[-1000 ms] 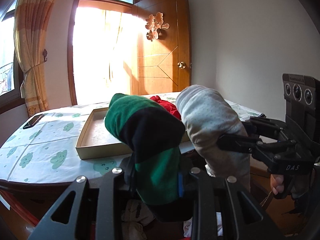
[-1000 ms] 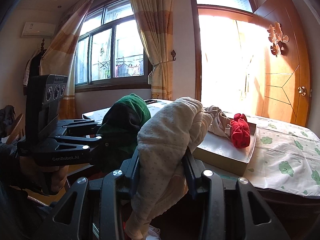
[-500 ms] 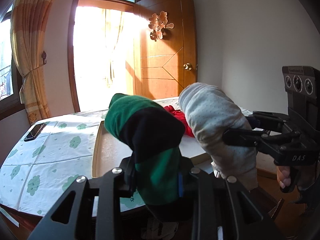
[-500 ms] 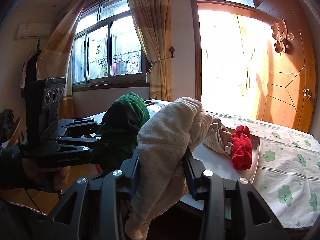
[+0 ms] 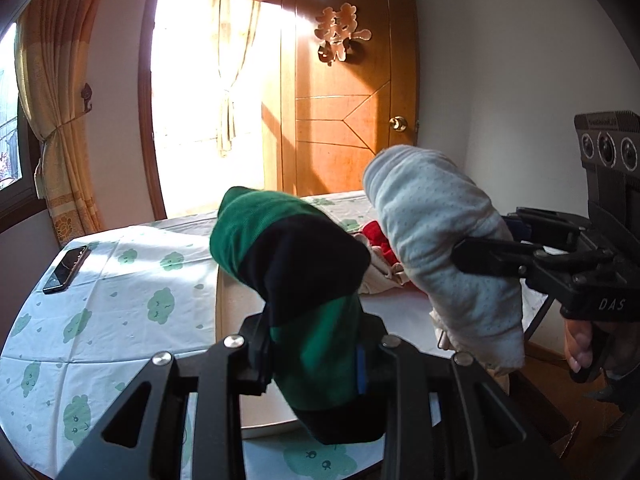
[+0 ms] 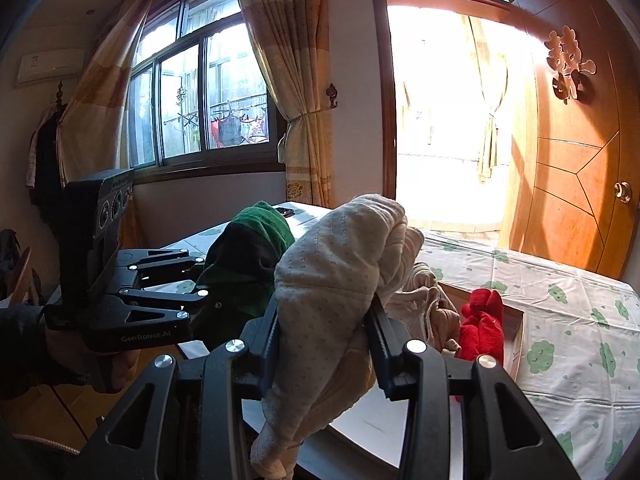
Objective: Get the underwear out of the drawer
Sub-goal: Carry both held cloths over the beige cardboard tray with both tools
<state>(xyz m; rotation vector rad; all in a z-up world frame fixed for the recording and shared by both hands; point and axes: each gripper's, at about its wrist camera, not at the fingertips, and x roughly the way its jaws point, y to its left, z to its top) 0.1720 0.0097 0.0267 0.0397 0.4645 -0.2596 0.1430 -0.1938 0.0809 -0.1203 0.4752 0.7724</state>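
My left gripper (image 5: 314,354) is shut on a rolled green and black underwear (image 5: 296,264), which it holds above the near edge of a shallow cardboard box (image 5: 230,304). To its right my right gripper (image 6: 324,344) is shut on a pale dotted underwear (image 6: 332,280), also in the air over the box. In the left wrist view that pale roll (image 5: 444,248) shows clamped in the right gripper (image 5: 472,254). In the right wrist view the green roll (image 6: 252,256) sits in the left gripper (image 6: 208,290). Red underwear (image 6: 482,324) and beige underwear (image 6: 424,308) lie inside the box. The drawer is out of view.
The box rests on a table under a white cloth with green cloud prints (image 5: 100,300). A phone (image 5: 66,268) lies at the table's far left. A wooden door (image 5: 348,120) and a bright doorway stand behind. A hand (image 5: 580,344) holds the right gripper's handle.
Both grippers have risen and moved forward over the table with their rolls still clamped. The box now lies right under them and looks larger and closer.
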